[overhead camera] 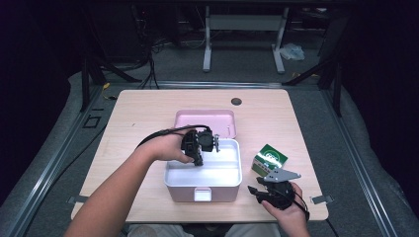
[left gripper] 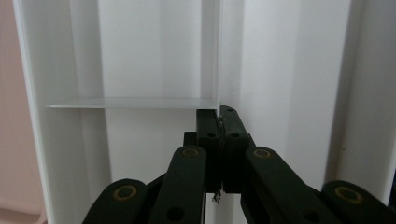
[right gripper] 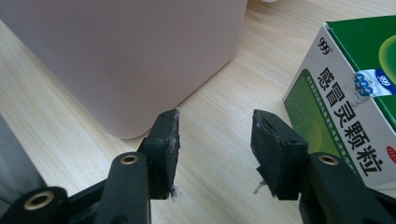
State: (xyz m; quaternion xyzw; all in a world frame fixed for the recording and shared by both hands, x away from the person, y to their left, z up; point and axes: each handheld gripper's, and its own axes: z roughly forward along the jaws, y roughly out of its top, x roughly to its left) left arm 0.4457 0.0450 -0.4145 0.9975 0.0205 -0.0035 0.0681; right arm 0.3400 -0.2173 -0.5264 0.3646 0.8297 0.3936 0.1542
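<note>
- The left gripper (overhead camera: pixel 198 159) reaches down into the white inside of the pink box (overhead camera: pixel 170 185) at the middle of the table (overhead camera: pixel 133 113).
- In the left gripper view its jaws are pressed together on the thin white divider (left gripper: pixel 135 102) inside the box, pinching its upright edge.
- The pink lid (overhead camera: pixel 205 119) lies flat just behind the box.
- The right gripper (overhead camera: pixel 257 191) rests near the table's front right corner; its jaws stand apart with nothing between them.
- A green and white carton (right gripper: pixel 355 93) sits just right of the box, beside the right gripper; it reads "999" and "感冒灵颗粒".
</note>
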